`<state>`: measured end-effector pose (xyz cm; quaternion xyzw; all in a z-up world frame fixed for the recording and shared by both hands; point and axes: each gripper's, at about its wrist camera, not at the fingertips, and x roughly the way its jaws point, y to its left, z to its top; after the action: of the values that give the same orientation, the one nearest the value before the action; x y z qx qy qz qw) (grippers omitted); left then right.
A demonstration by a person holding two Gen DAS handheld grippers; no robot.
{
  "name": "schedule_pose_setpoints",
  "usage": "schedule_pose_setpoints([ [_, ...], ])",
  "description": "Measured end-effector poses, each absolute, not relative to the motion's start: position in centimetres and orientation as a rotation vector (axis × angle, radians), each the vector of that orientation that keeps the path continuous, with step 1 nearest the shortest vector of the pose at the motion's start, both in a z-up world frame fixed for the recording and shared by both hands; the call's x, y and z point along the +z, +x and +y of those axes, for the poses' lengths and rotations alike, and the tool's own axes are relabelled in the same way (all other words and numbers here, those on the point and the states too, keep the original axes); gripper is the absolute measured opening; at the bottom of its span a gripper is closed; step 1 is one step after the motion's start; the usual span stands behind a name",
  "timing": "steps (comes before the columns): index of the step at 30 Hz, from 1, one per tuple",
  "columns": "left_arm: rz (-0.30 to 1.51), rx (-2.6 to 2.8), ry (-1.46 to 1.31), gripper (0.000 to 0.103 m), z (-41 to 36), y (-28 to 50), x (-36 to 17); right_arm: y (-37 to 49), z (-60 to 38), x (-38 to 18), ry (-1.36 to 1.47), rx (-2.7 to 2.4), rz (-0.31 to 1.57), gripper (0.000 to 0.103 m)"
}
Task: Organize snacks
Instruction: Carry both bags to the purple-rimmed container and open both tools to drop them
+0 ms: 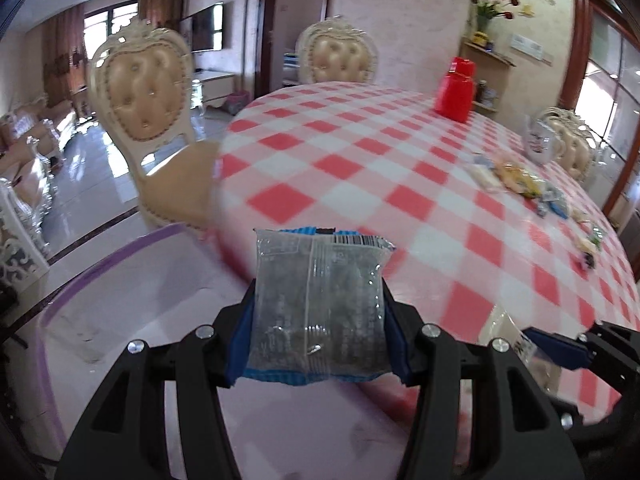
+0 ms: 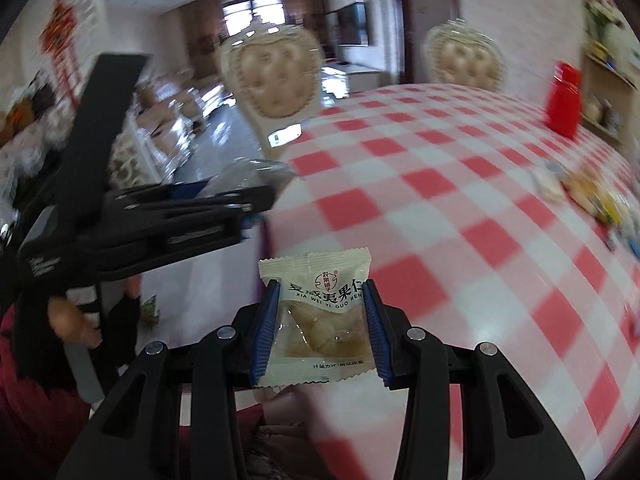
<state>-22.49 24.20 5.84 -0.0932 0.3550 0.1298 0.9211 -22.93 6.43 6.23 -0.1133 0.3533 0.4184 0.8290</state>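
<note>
Lying inside purple-rimmed bin (image 2: 150,306): green packet (image 2: 149,307)

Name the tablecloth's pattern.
Red, pink and white checks on the tablecloth; clearest in the left wrist view.

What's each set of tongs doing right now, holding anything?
Left tongs: closed on a clear snack packet with blue edges.
Right tongs: closed on a white wrapped pastry packet.
</note>
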Motion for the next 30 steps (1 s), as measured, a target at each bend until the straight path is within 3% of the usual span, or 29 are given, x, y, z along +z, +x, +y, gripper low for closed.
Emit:
schedule_pose_setpoints([
  [16,0.741,0.506,-0.176,0.056,31.9,-25.9,7.5,-28.6,15.9,4.0,-0.397,1.207,0.777,0.043],
  [17,0.737,0.525,-0.164,0.058,31.9,-26.1,7.9,-28.5,15.6,4.3,-0.38,1.215,0.773,0.046],
  [18,0.724,0.547,-0.156,0.074,31.8,-26.3,8.5,-28.4,15.3,4.6,-0.363,1.214,0.767,0.058],
  [20,0.656,0.582,-0.161,0.092,31.6,-27.1,9.8,-27.9,14.2,5.4,-0.317,1.204,0.749,0.074],
  [25,0.527,0.541,-0.181,0.1,29.1,-27.5,11.9,-25.5,9.0,7.3,-0.218,1.084,0.682,0.075],
  [30,0.519,0.379,-0.193,0.101,23.2,-24.5,11.8,-22.1,1.8,7.3,-0.129,0.876,0.646,0.087],
])
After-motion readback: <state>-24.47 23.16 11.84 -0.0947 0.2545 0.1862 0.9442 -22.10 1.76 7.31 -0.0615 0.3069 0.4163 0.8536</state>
